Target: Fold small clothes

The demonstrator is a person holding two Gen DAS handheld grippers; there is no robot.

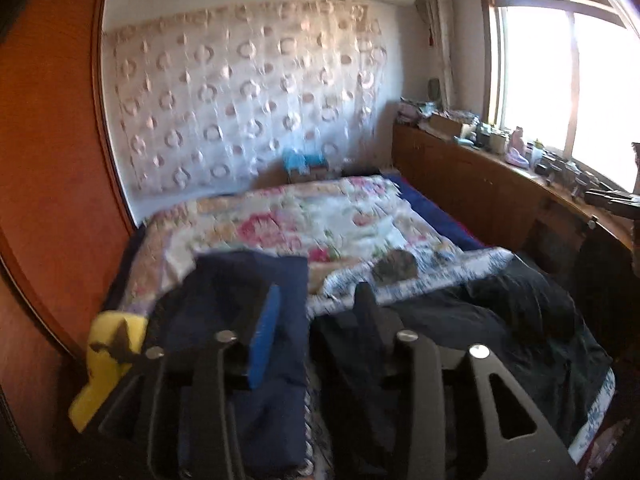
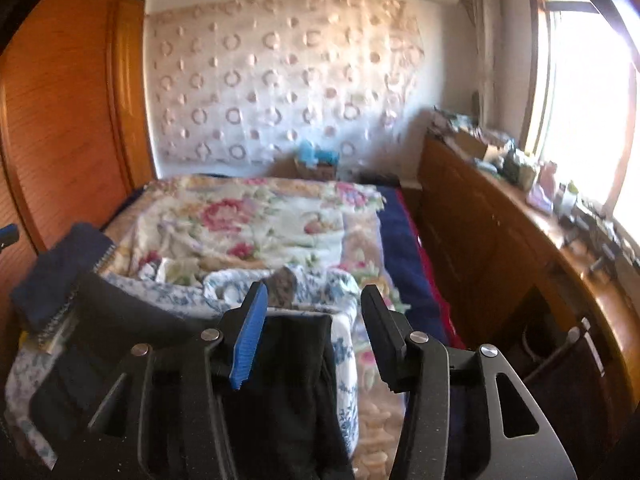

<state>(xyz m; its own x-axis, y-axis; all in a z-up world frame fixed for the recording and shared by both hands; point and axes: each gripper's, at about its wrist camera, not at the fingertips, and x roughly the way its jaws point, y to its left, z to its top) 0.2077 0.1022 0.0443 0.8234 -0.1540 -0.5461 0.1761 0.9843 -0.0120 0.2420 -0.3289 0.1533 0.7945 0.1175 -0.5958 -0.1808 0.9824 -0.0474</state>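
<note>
- The left gripper (image 1: 316,316) stands with its jaws apart and nothing between them; below it, on the near end of the bed (image 1: 436,216), lies a folded navy garment (image 1: 240,280), and it seems set at the left edge so that finished pieces stay out of the working space.
- Just beside this navy piece, to the right, a black garment (image 1: 500,320) lies spread and wrinkled over the blue-and-white patterned cloth (image 1: 448,268); I judge it is the next small piece to fold, because it is not yet squared.
- The right gripper (image 2: 316,312) has also its jaws apart, and no cloth is pinched between the pads; it hangs over the right part of the black garment (image 2: 288,380), so the two grippers seem placed to take two corners of it.
- A yellow item (image 1: 108,360) shows at the left of the navy piece, partly hidden by the gripper body; I cannot tell what it is.
- A small grey-brown object (image 1: 396,268) rests on the patterned cloth beyond the garments, apart from both grippers.
- Both views are blurred, so fine edges of the clothes are not sure; the floral quilt (image 2: 248,216) covers the far part of the bed and carries no clothes to fold.
</note>
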